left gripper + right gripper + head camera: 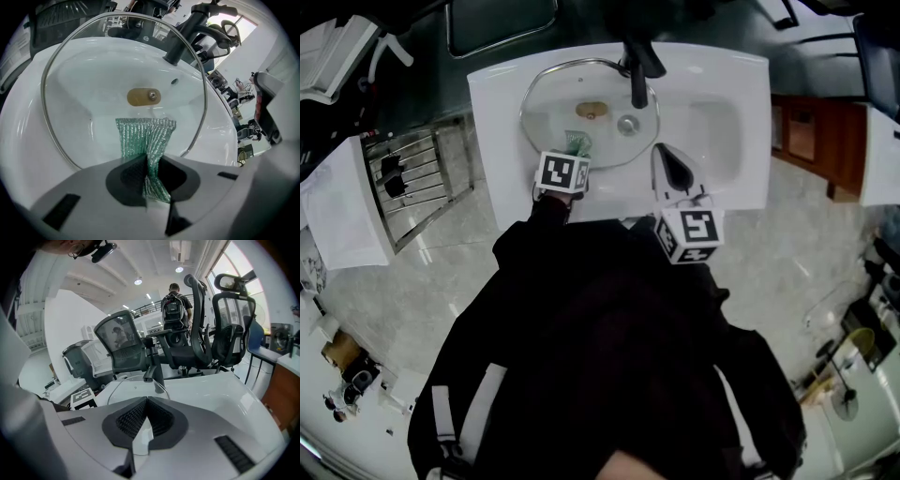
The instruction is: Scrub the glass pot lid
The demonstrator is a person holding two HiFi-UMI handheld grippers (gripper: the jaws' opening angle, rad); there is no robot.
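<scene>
The glass lid [89, 89] sits in the white sink [741, 103], in the upper middle of the head view. It fills most of the bowl. It has a thin metal ring around its edge and a small brown knob [143, 97] in the middle. A black tap [637, 70] stands at the back of the sink and reaches over the top edge of the lid.

The left hand-held gripper [146, 163] is clenched on a green scrub cloth [145, 133]. The cloth is pinched between the two jaws and sticks out in front of them. Its far end lies flat on the glass, just below the knob.

The right hand-held gripper [146, 401] is to the right of the lid, over the front of the sink. Its jaws are closed together and there is nothing between them. It does not touch the lid. Its camera looks up across the sink into the room.

There are black office chairs [225, 329] behind the sink, and a person with a backpack [174, 305] stands far back. In the left of the head view, a metal rack [412, 178] stands on the shiny floor [787, 244].
</scene>
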